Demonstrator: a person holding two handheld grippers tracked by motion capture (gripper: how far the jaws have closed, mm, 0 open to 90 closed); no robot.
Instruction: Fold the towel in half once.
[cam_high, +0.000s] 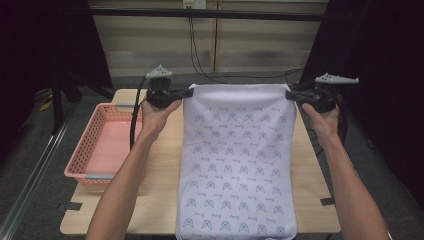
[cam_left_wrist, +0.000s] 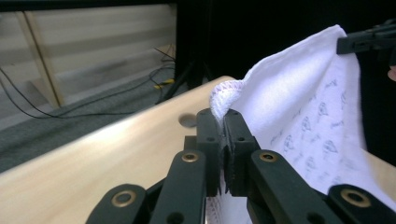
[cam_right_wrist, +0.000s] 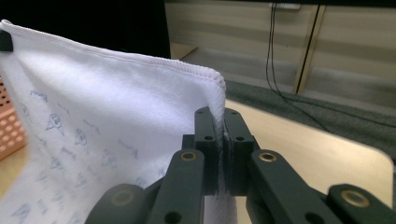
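Both far corners of cloth (cam_high: 239, 165) gripped and lifted off counter (cam_high: 160, 185). Left claw (cam_high: 188, 93) clamped tight on far-left corner, stitched hem bunched above the pads (cam_left_wrist: 219, 140) in left gripper view. Right claw (cam_high: 289, 94) likewise pinched shut on far-right corner, hem edge folded over the pads (cam_right_wrist: 219, 140) in right gripper view. Far edge stretched fairly taut between the two, raised above far edge of counter. Rest of cloth sloping down toward near edge, lying flat along the middle, near end draping over near edge (exact overhang cut off by frame). Printed side up, no big wrinkles visible.

Basket (cam_high: 102, 145) at left edge of counter, empty, just beside cloth's left side, not touching as far as can be told.

Status, as judged: grasp step done, lift underway. Looks like start of a fold (far edge probably to be brought over toward near edge) or a shake-out to flatten; cannot tell which from this. No fold made yet, cloth at full length. Left to do: carry far edge over, lay it down aligned, release both corners, likely further folds, then possibly into basket. Roughly early stage, most work ahead.

Risk: uneven pull skewing the hem; both grips look solid for now.
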